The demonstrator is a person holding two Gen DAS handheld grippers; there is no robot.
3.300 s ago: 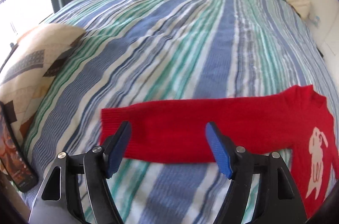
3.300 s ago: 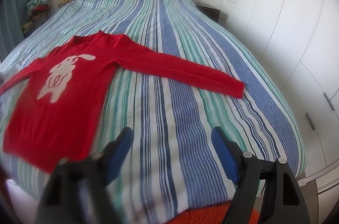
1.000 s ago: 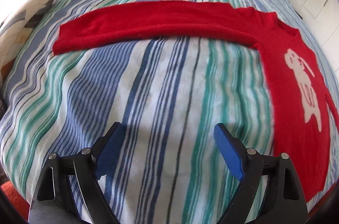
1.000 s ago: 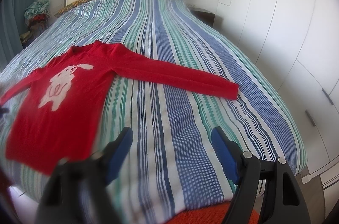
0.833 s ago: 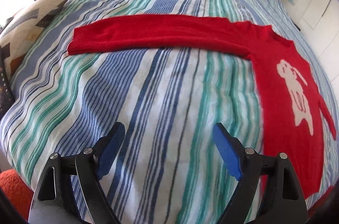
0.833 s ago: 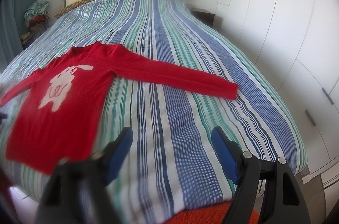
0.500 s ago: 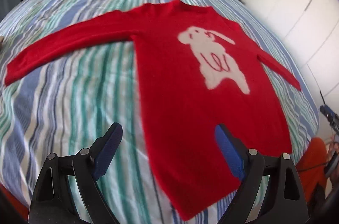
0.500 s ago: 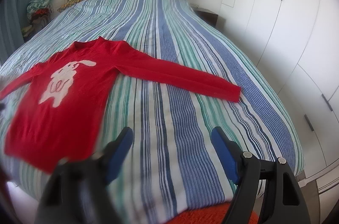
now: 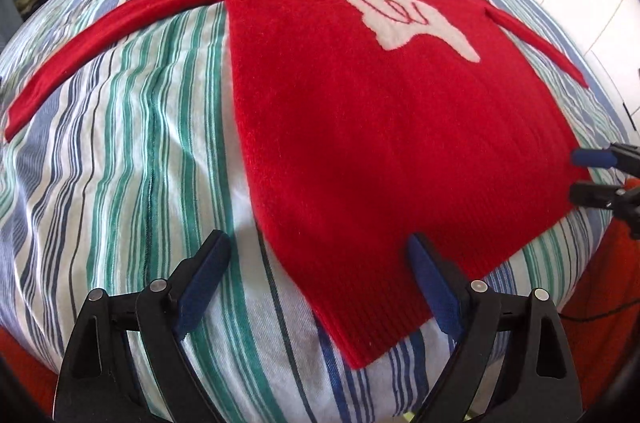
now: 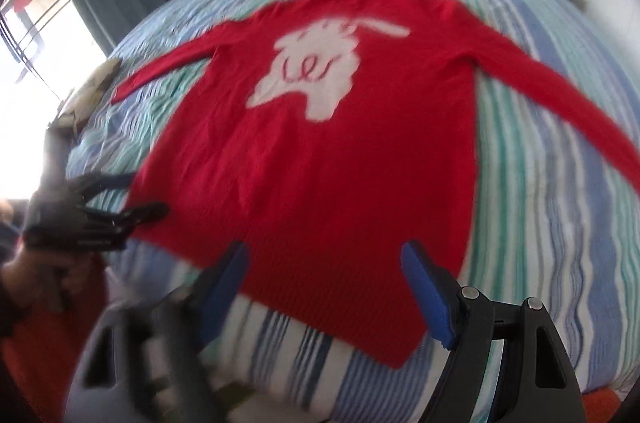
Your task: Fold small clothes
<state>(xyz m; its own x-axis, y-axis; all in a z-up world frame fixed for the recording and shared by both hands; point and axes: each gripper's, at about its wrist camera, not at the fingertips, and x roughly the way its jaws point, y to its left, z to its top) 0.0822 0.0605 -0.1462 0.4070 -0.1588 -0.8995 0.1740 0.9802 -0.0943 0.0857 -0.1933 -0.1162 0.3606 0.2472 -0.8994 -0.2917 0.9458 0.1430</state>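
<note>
Between and beyond the left gripper (image 9: 316,277) fingers lies a red sweater (image 9: 360,127) of fuzzy, matt knit — its hem nearest the jaws is ribbed, and the white rabbit motif (image 9: 394,11) farther out looks knitted in. Under it, the striped bedspread (image 9: 132,151) is a woven cloth, matt and faintly rippled. The gripper's arms look like matt black plastic with small shiny metal pins; its pads (image 9: 202,279) are dull blue, rubbery.

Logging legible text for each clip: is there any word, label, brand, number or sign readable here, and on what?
None can be read.
The red knitted sweater bears only a white rabbit figure with red loop lines, no letters.
The striped bedspread shows no print or label.
</note>
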